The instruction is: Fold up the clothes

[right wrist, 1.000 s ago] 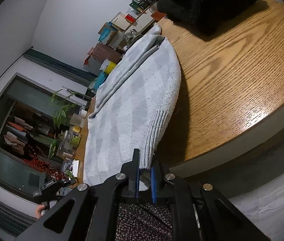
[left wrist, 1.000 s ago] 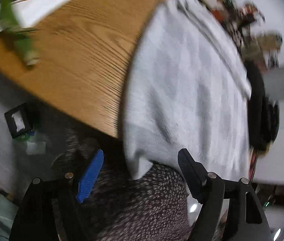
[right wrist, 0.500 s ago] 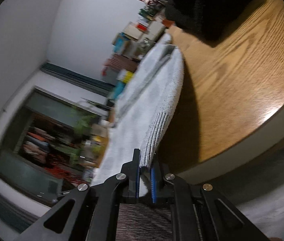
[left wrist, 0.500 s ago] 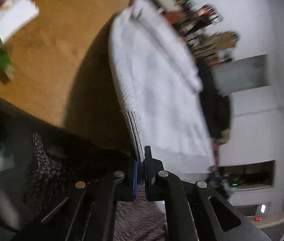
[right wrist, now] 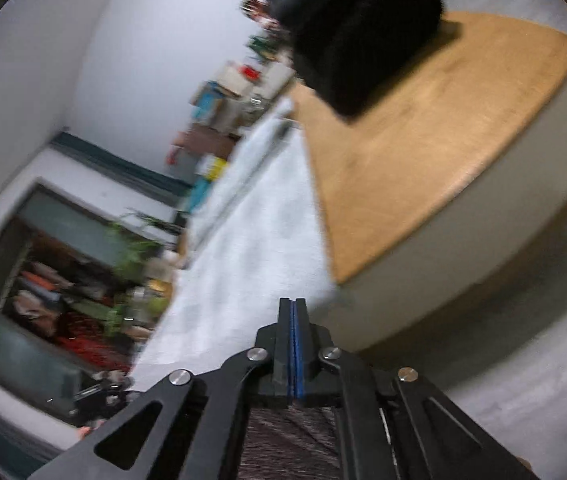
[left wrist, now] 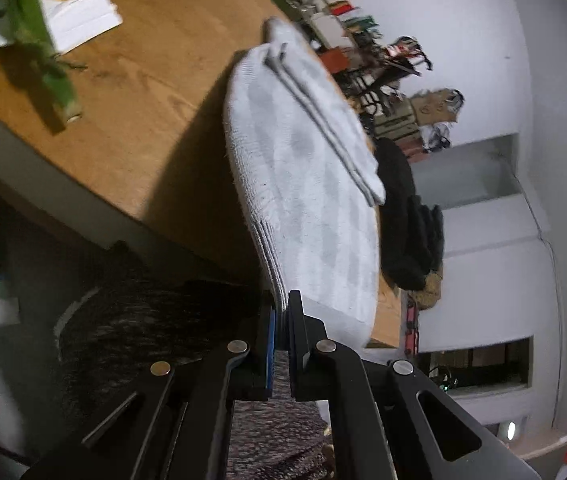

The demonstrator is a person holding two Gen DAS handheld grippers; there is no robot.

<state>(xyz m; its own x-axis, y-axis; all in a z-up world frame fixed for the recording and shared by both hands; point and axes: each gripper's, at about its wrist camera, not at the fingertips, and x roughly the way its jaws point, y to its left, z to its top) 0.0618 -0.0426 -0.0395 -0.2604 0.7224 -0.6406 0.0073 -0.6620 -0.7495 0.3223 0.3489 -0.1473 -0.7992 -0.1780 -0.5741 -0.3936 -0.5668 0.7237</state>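
Observation:
A light grey knit sweater (left wrist: 303, 184) lies folded lengthwise on the round wooden table (left wrist: 143, 92), with a folded sleeve along its top. Its near ribbed hem hangs past the table edge. My left gripper (left wrist: 281, 312) is shut on that hem corner, and several layers of cloth are pinched between the pads. In the right wrist view the sweater (right wrist: 251, 248) is a blurred pale band left of the table (right wrist: 423, 152). My right gripper (right wrist: 292, 308) is shut with its blue pads pressed together, and I see no cloth between them.
A black fluffy garment (left wrist: 403, 216) sits on the table beyond the sweater, also visible from the right (right wrist: 363, 32). A white book (left wrist: 79, 20) and a green plant (left wrist: 35, 40) stand at the table's far left. Cluttered shelves (right wrist: 219, 120) line the wall. A speckled dark fabric lies below both grippers.
The left gripper went from open to shut on the sweater hem and has lifted it. The right gripper swung away, and the hem it held no longer shows between its pads.

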